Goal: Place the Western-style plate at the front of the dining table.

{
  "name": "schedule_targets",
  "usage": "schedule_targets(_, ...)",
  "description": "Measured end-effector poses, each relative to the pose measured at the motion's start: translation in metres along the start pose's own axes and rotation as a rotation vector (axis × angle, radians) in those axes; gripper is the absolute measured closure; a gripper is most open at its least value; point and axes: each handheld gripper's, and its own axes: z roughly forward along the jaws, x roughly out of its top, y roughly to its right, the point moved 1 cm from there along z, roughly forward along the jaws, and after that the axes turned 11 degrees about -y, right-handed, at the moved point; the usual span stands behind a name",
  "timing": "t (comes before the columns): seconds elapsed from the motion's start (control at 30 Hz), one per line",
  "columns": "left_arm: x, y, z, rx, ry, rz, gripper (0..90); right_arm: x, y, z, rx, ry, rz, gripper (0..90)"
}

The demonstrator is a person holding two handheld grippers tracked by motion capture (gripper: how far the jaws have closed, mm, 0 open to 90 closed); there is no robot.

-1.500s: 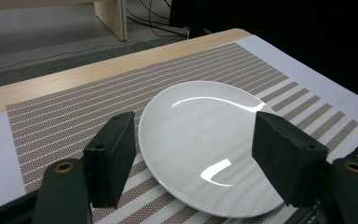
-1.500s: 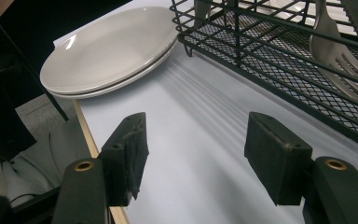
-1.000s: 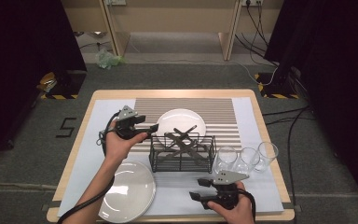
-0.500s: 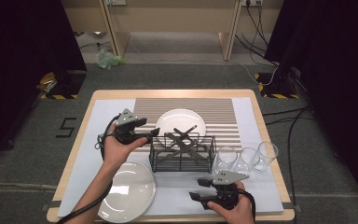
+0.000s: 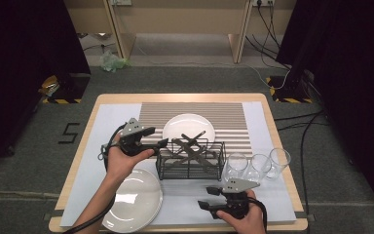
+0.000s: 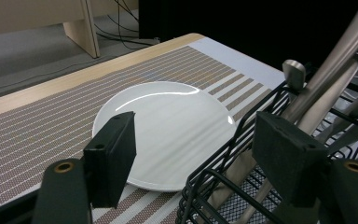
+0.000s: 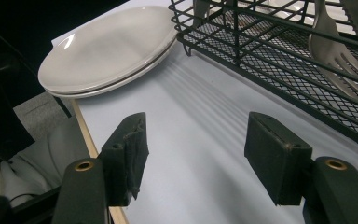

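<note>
Grey carpet and dark curtains surround a wooden table (image 5: pixel 78 161) covered by a pale mat, with a striped placemat (image 5: pixel 195 111) across its upper centre in the high view. At mid-frame sits a black wire basket (image 5: pixel 191 161) holding metal cutlery (image 5: pixel 190 144) that crosses above its rim. A white plate (image 5: pixel 189 127) lies on the striped placemat just above the basket, its near edge hidden behind the wire. At centre left of the frame, the left gripper (image 5: pixel 161 143) points right, its tips at the basket's upper left corner. In the left gripper view its jaws stand apart, one over the white plate (image 6: pixel 168 130), the other against the basket (image 6: pixel 223 177) wire beside the cutlery handles (image 6: pixel 326 74); whether it touches the wire cannot be told. At lower left of the high view rest stacked plates (image 5: pixel 134 204), beside the person's forearm. Three clear glasses (image 5: pixel 257 165) stand in a row right of the basket. At bottom centre right, the right gripper (image 5: pixel 205 197) is held low over the pale mat, pointing left. In the right gripper view its jaws are apart with nothing between them, the stacked plates (image 7: pixel 107 49) at upper left and the basket (image 7: pixel 279 51) with a fork (image 7: pixel 340 51) at upper right.
</note>
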Motion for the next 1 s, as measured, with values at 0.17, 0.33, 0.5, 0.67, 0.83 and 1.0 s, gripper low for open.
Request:
schedule_targets(0.17,-0.002,0.002,-0.003,0.000,-0.001,0.014,30.1,0.000,0.000,0.000,-0.001,-0.001,0.005,39.4)
schedule_targets(0.33,-0.005,0.006,-0.005,0.005,-0.003,0.027,29.9,0.000,0.000,0.000,0.000,0.001,0.000,39.4)
schedule_targets(0.5,-0.007,0.009,-0.007,-0.005,-0.004,0.041,29.8,0.000,0.000,0.000,0.000,0.000,0.001,39.5)
schedule_targets(0.67,-0.010,0.013,-0.009,-0.010,-0.004,0.063,29.6,0.000,0.000,0.000,-0.001,-0.001,-0.001,39.4)
schedule_targets(0.83,-0.012,0.017,-0.012,-0.021,0.007,0.080,29.6,0.000,0.000,0.000,-0.001,-0.001,0.000,39.4)
schedule_targets(1.0,-0.012,0.021,-0.014,-0.032,0.013,0.088,29.6,0.000,0.000,0.001,-0.002,-0.002,-0.001,39.4)
